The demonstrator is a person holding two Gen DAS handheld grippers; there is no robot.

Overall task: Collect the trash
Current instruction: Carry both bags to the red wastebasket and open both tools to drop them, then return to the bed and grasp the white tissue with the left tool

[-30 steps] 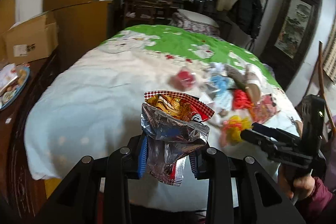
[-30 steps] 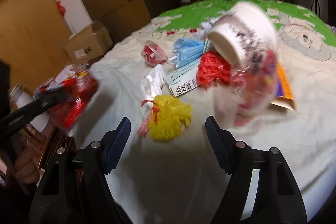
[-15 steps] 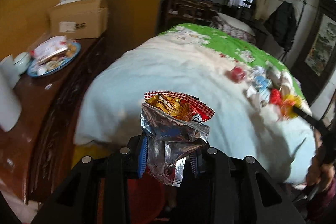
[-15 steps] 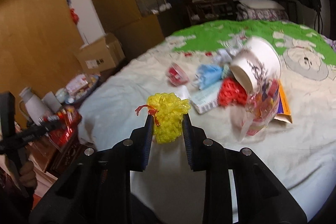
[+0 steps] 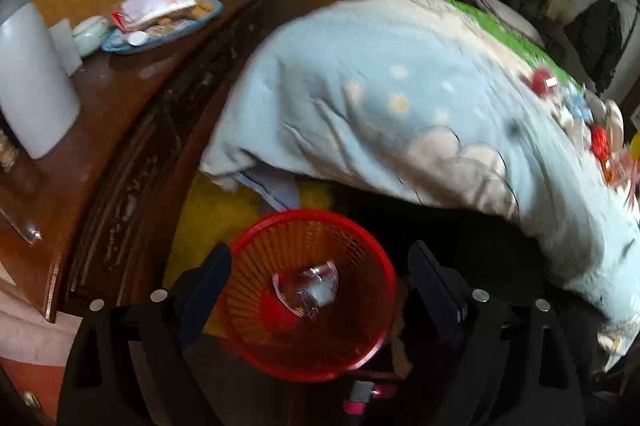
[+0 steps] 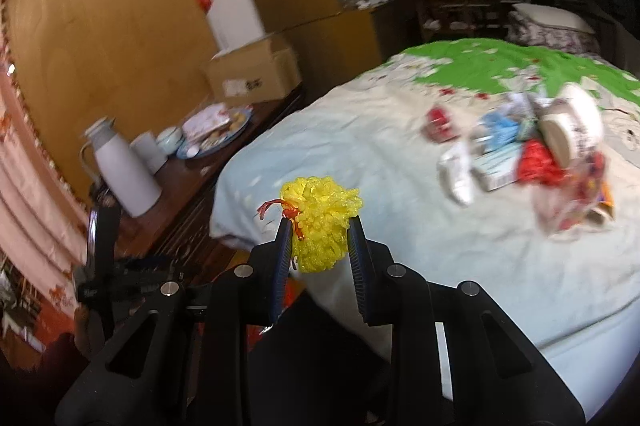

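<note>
Released since the earlier frame: snack wrapper (image 5: pixel 308 288), now in red basket (image 5: pixel 256 246); left gripper (image 5: pixel 320 278) spread, empty. Right gripper (image 6: pixel 320 246) pinched on yellow mesh ball (image 6: pixel 320 226); release is best made directly above the basket.

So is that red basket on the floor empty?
No. The red basket holds a crumpled shiny wrapper at its bottom, under the open left gripper.
</note>
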